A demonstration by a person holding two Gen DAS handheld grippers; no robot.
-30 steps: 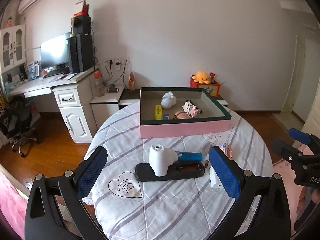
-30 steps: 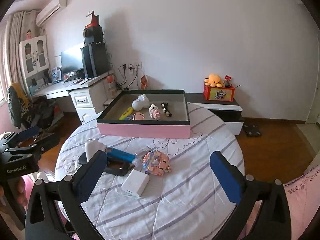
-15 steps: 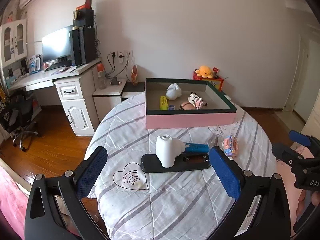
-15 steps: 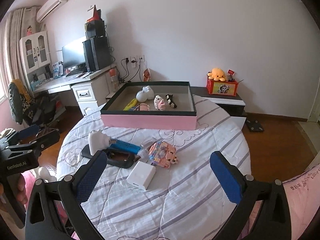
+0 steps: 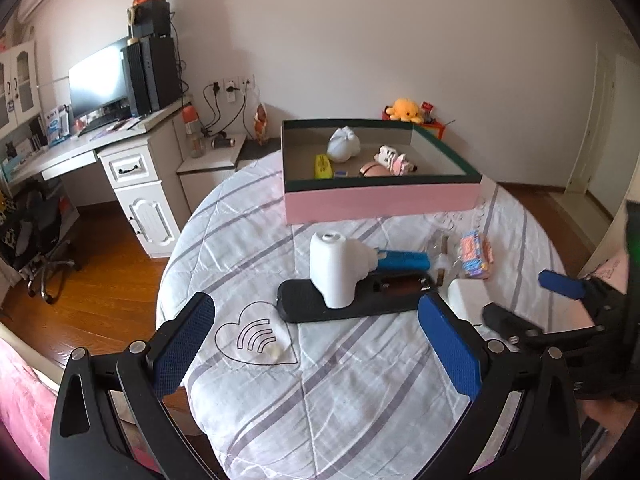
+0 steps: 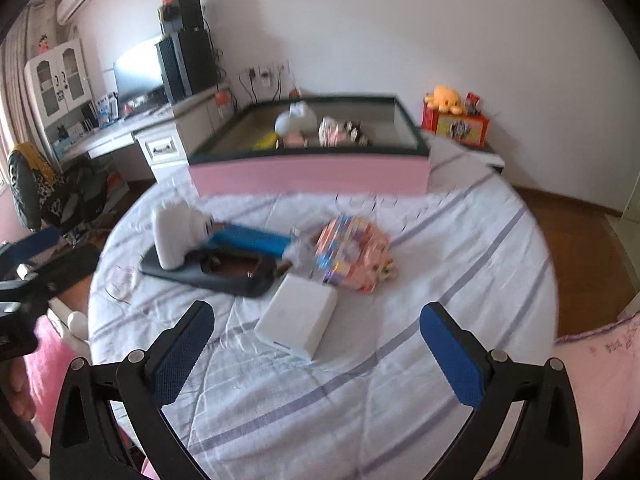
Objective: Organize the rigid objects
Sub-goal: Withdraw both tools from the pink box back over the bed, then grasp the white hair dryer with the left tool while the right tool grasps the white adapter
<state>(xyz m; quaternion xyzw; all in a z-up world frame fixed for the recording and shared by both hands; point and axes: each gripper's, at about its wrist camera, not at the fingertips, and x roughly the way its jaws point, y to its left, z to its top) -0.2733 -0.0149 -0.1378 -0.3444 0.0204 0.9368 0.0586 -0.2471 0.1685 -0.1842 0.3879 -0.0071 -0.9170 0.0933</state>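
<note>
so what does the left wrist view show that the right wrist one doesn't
Only the left wrist view shows the heart outline stitched on the table cover and the open right gripper from the side.

Only the right wrist view shows the whole white box and the wood floor to the table's right.

Both show the pink tray holding toys, the white device on its black base, the blue item and the colourful block toy.
</note>
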